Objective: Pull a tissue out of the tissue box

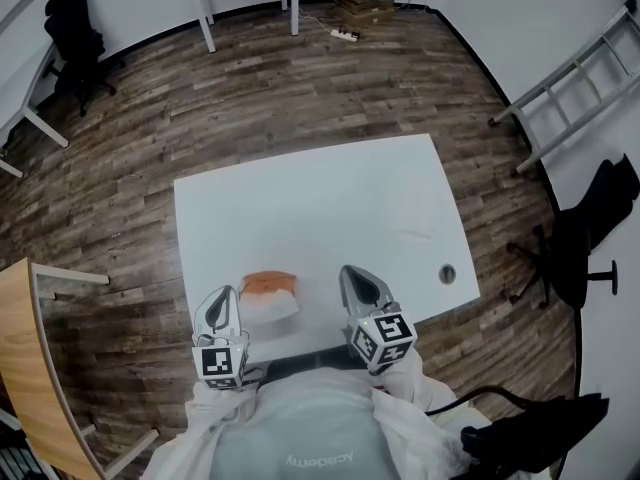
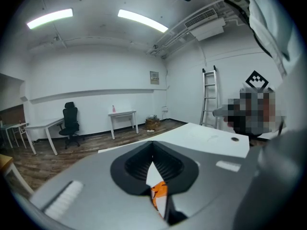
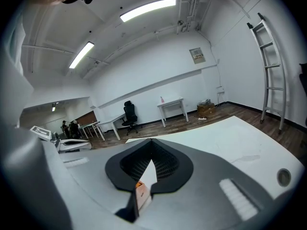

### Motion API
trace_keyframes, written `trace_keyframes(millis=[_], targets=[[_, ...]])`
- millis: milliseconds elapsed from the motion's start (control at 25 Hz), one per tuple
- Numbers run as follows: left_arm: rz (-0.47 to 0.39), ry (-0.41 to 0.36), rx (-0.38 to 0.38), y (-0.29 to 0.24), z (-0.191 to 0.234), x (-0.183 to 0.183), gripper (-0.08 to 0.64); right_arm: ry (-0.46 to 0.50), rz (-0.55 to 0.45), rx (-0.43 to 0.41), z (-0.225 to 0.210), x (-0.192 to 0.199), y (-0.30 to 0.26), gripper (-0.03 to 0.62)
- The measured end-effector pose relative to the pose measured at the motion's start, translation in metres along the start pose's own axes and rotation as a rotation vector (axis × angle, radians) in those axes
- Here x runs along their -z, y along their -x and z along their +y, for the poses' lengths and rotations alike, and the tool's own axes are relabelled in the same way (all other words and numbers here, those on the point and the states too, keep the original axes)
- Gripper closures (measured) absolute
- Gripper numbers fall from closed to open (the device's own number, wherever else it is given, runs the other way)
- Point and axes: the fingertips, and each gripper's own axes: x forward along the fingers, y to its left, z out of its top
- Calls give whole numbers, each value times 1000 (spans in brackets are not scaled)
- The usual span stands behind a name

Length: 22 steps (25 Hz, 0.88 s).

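Observation:
An orange and white tissue box (image 1: 268,294) lies on the white table (image 1: 320,208) near its front edge, between my two grippers. The left gripper (image 1: 226,294) hovers just left of the box with its jaws closed together and nothing in them. Just right of the box, the right gripper (image 1: 352,272) is likewise shut and empty. In the left gripper view a sliver of the box (image 2: 159,193) shows through the slit below the closed left gripper (image 2: 153,144). In the right gripper view the box (image 3: 141,191) peeks out the same way under the right gripper (image 3: 152,142).
A faint flat white sheet (image 1: 415,233) lies on the table's right half, near a round cable hole (image 1: 447,274). A ladder (image 1: 570,78) leans at the right, office chairs (image 1: 580,253) stand around, and a wooden desk (image 1: 30,368) is at the left.

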Motion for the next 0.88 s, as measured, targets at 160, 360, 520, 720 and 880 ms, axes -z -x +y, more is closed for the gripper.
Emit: trace_keyframes(millis=[160, 360, 520, 720, 880], targets=[[20, -18, -67, 1, 0, -1, 560, -2, -2, -41, -6, -6, -4, 592], [37, -39, -106, 3, -6, -9, 560, -28, -4, -69, -18, -8, -9, 592], [49, -48, -135, 7, -6, -15, 560, -26, -5, -114, -13, -12, -16, 592], [46, -43, -159, 11, -11, -20, 560, 27, 21, -178, -3, -15, -20, 592], [59, -63, -152, 11, -14, -17, 560, 66, 98, -241, 10, -5, -26, 592]])
